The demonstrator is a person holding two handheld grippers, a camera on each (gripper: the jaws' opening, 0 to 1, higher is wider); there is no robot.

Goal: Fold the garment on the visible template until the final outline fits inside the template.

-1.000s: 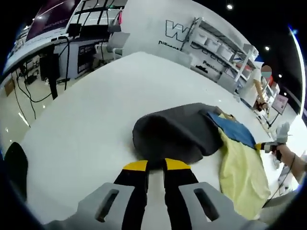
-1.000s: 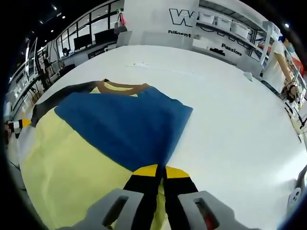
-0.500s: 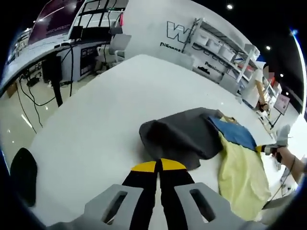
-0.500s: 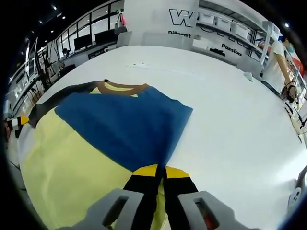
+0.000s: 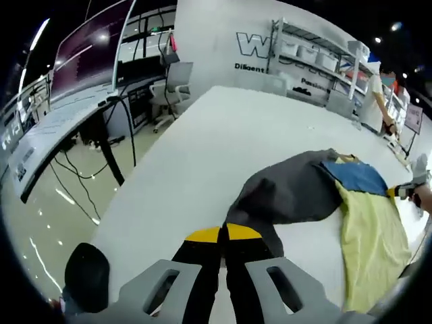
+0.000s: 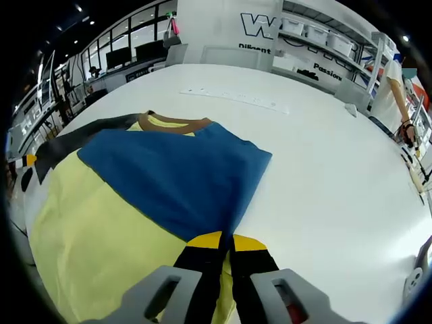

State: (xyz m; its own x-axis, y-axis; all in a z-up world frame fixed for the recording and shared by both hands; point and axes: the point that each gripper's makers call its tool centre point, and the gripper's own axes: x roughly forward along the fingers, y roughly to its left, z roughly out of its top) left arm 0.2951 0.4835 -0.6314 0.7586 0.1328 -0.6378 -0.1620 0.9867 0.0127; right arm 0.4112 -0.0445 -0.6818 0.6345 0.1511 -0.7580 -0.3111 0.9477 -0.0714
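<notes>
The shirt point(image 6: 135, 196), yellow in the body with a blue panel, a brown collar and dark grey sleeves, lies spread on the white table point(image 6: 324, 155) and covers the left half of the right gripper view. In the left gripper view it stretches from the lower centre toward the right edge, grey sleeve point(image 5: 290, 196) first. No template outline can be made out on the table in either view.

The left gripper point(image 5: 223, 234) has its yellow-tipped jaws pressed together on the end of the grey sleeve at the lower centre of its view. The right gripper point(image 6: 221, 239) has its jaws pressed together on the cloth where the blue panel meets the yellow, at the lower centre of its view.

The main risk looks to be uneven pulling: with each gripper pinching a different part, one hand leading could drag the whole shirt across the smooth table instead of folding it, or bunch the sleeve into a lump. A thin pinch might also slip free halfway through a fold. The left gripper is close to the table's edge, so a loose sleeve could slide over it.

On the back wall, at the top of both views, a large "W" is readable. Smaller words follow: "Diligent" and "Passion" seem likely, though partly cut off.
</notes>
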